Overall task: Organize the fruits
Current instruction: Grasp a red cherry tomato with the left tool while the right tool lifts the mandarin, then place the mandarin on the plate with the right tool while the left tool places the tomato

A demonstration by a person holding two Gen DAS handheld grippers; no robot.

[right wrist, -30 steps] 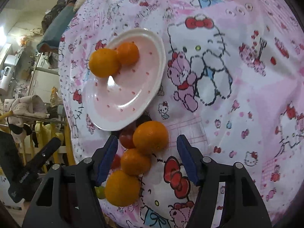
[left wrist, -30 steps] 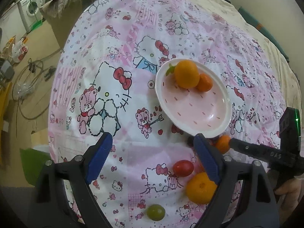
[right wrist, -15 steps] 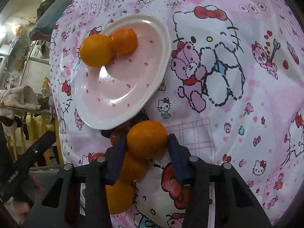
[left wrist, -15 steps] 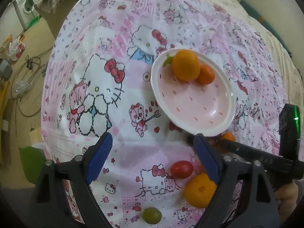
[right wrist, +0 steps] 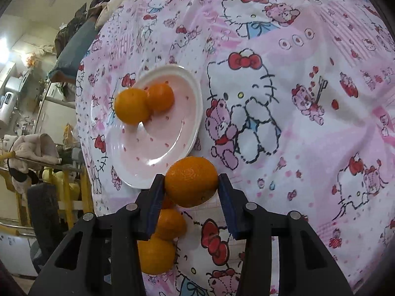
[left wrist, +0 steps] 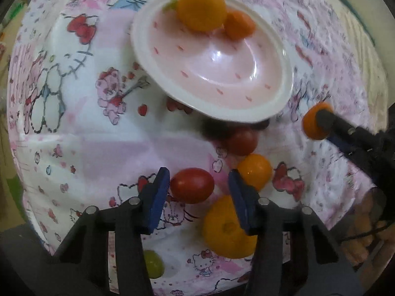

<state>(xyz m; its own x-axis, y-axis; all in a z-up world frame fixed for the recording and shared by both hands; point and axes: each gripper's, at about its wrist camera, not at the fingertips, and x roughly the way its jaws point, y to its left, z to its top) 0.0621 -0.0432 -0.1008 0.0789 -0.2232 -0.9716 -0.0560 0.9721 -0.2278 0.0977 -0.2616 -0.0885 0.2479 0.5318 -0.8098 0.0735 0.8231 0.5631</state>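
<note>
Plate (left wrist: 279,98) inside, near half: bare, open from above.
Plate, far rim: two oranges (left wrist: 202,6) crowded it.
Plate, near edge: a dark tomato (left wrist: 240,140) and small orange (left wrist: 255,171) blocked the cloth (left wrist: 111,148).
Plate, left: open cloth.

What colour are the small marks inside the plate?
They are red dashes on a pale pink inside, with a white rim on the plate. The left wrist view shows them best.

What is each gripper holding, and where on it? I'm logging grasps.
Right gripper: an orange, pinched across its sides. Left gripper: nothing yet; open around a tomato.
</note>
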